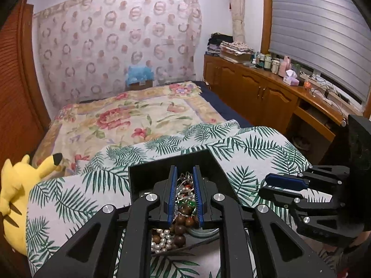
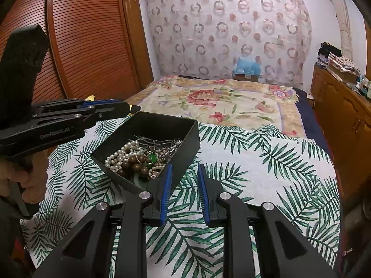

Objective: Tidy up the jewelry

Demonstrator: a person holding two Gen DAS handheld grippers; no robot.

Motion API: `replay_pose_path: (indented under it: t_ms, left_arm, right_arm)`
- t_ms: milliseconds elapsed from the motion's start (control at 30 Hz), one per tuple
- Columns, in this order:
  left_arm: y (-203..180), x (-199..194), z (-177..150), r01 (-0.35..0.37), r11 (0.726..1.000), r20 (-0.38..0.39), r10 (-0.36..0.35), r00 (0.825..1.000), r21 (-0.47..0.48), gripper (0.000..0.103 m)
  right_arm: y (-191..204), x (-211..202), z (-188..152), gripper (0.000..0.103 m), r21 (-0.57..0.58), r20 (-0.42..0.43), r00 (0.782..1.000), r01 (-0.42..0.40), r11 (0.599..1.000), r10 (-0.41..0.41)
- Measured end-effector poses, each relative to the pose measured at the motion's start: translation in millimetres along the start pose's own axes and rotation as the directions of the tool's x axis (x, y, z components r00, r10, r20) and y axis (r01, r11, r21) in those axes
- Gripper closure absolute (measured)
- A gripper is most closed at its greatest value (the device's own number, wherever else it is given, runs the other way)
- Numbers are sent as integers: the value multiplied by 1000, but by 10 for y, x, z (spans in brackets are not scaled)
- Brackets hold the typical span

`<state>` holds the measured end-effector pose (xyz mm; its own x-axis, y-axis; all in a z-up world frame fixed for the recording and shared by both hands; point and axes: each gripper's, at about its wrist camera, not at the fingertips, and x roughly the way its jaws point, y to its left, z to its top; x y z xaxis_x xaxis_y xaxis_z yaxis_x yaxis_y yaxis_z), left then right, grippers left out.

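Observation:
A black open box point(image 2: 185, 136) sits on the palm-leaf cloth point(image 2: 255, 162); it also shows in the left wrist view point(image 1: 143, 176). It holds a tangle of jewelry: white pearls point(image 2: 118, 154), brown wooden beads point(image 2: 133, 162), a green stone point(image 2: 151, 157) and silver chains point(image 2: 162, 142). My left gripper point(image 1: 184, 173) hovers over the box, its blue pads a narrow gap apart with the jewelry point(image 1: 184, 208) showing between them; nothing is gripped. My right gripper point(image 2: 184, 169) is open and empty over the cloth, just right of the box's near corner.
A yellow plush toy point(image 1: 16, 194) lies at the cloth's left edge. Behind is a bed with a floral blanket point(image 1: 139, 113). A wooden cabinet point(image 1: 266, 92) with bottles and clutter runs along the right wall. A wooden wardrobe point(image 2: 88, 34) stands at the left.

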<state>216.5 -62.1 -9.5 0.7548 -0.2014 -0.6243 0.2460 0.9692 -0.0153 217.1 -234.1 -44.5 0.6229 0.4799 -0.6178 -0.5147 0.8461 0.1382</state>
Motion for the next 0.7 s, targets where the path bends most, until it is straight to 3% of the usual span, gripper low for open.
replay_pose_path:
  t_ms: [233, 300, 433, 600, 700]
  left_arm:
    - [96, -45, -167, -34, 999, -9, 34, 999, -18, 50]
    - [155, -113, -247, -45, 998, -6, 45, 999, -43, 47]
    - [209, -276, -398, -68, 996, 14, 69, 998, -60, 20]
    - [237, -537, -519, -64, 993, 46, 68, 997, -96, 8]
    - [207, -674, -559, -84, 992, 63, 90, 994, -92, 8]
  right_arm:
    - [56, -45, -39, 78, 7, 12, 999, 33, 999, -33]
    - [95, -70, -44, 64, 12, 22, 999, 41, 999, -41]
    - [159, -170, -56, 55, 22, 60, 998, 21, 1000, -22]
    - [260, -308, -51, 39, 27, 104, 994, 40, 999, -42]
    - [304, -412, -48, 24, 38, 131, 989, 60, 998, -64]
